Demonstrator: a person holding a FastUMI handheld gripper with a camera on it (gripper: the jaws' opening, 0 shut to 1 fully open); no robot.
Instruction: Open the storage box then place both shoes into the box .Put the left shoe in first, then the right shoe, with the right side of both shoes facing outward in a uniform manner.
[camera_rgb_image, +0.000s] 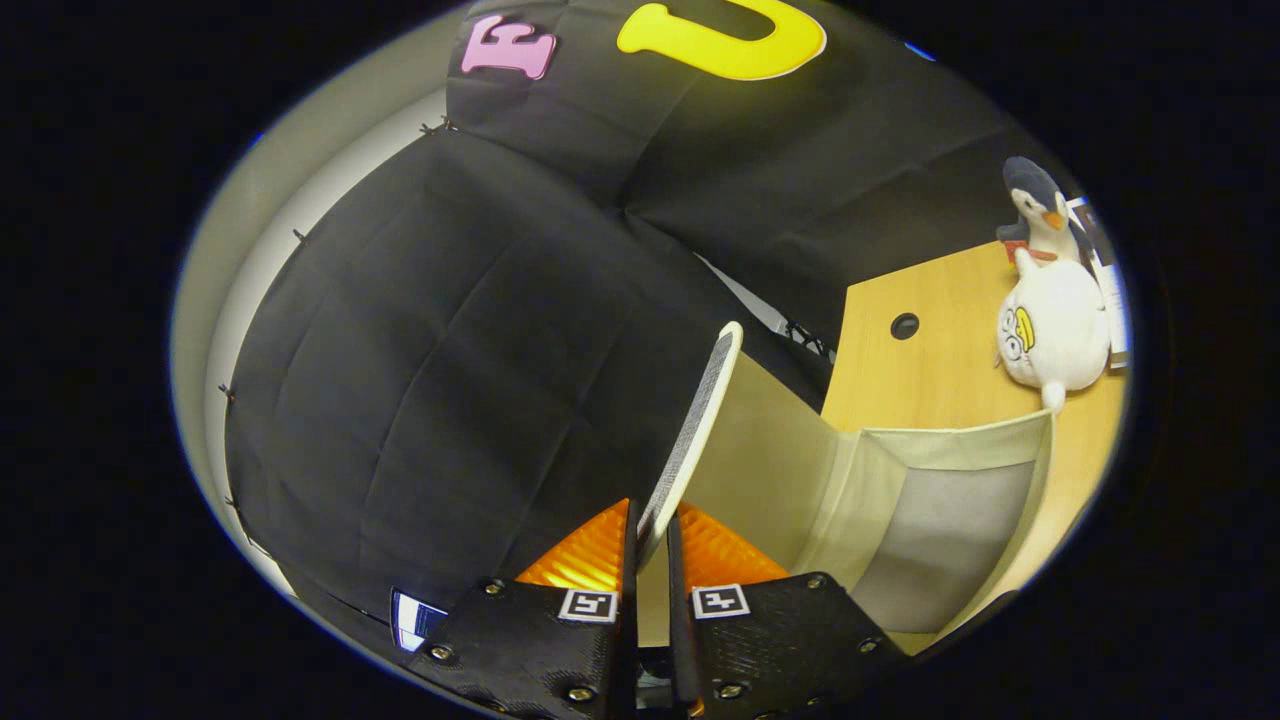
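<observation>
My gripper (651, 540) is shut on the lid (695, 425) of the storage box, with both fingers pressing its thin edge. The lid is a flat panel with a pale rim and a grey mesh face, lifted up and tilted, running away from the fingers. Just to the right of the fingers the cream fabric storage box (940, 470) stands open on the wooden table (940, 350), showing its grey inner wall and its pale side walls.
Beyond the box, on the far right of the table, sit a white plush toy (1052, 330) and a penguin plush (1040, 205). A round cable hole (904, 325) is in the tabletop. The black booth cloth hangs close behind the lid.
</observation>
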